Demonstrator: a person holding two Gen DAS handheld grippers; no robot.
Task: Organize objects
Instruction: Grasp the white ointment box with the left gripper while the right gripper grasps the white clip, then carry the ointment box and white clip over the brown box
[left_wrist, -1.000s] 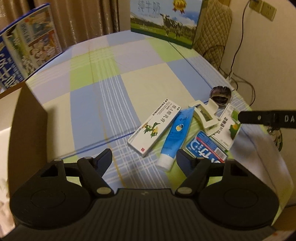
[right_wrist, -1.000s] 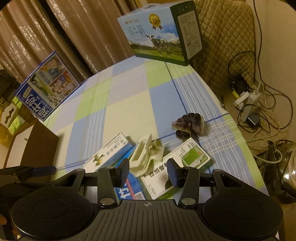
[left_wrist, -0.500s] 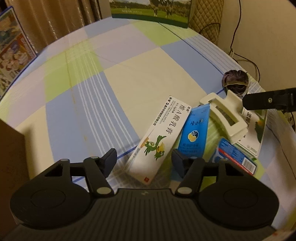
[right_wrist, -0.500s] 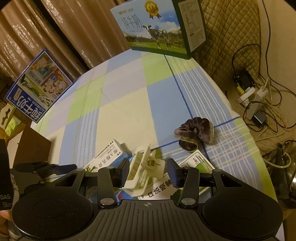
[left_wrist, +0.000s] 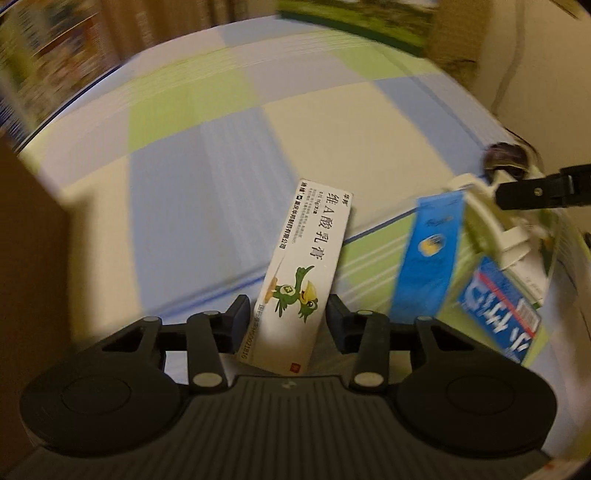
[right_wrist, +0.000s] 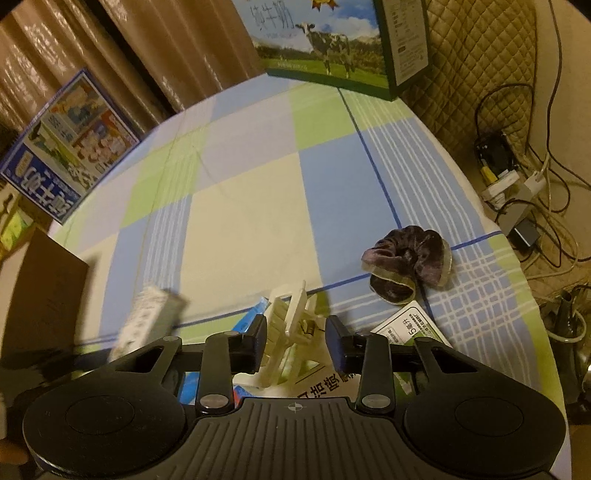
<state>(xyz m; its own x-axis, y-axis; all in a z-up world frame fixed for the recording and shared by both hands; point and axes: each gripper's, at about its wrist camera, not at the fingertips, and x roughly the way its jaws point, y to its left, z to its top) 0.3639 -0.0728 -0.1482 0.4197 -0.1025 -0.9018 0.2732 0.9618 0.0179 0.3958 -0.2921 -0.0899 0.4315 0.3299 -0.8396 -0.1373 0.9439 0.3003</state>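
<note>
Left claw (left_wrist: 284, 319): tilted steeply down toward the surface (left_wrist: 207, 177). Jaws have just been closing; they stand narrow, one pad on each long side of a white carton (left_wrist: 303, 273). Pads sit tight against its sides; the carton's near end reaches back toward the claw body.

Right claw (right_wrist: 295, 341): tilted steeply down. Jaws have just been closing; they flank a cream hair clip (right_wrist: 291, 325). Left pad touches the clip; whether the right pad touches it cannot be told. In the left wrist view one black finger (left_wrist: 535, 190) of this claw enters from the right edge.
</note>
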